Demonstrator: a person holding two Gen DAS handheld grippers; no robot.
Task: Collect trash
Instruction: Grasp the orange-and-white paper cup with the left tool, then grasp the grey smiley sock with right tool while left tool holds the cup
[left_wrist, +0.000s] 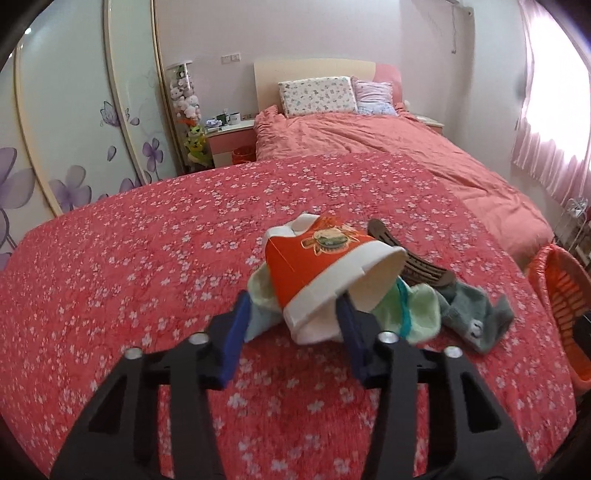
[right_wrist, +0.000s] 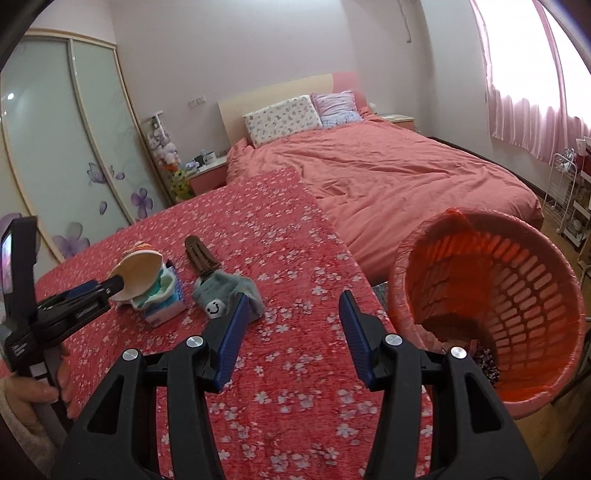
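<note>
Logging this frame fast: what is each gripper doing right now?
Left gripper: closed around the paper cup, one finger at its rim, one outside; contact of the outer finger is unclear.
Right gripper: open, holding nothing, above the floral cloth.

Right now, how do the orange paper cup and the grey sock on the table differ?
The orange paper cup is stiff, tipped on its side and lies between the left tongs' pads; the grey sock is soft, lies crumpled flat and nothing touches it. The cup bears a burger picture, the sock a small smiley face. Both lie on the flowered red tablecloth.
</note>
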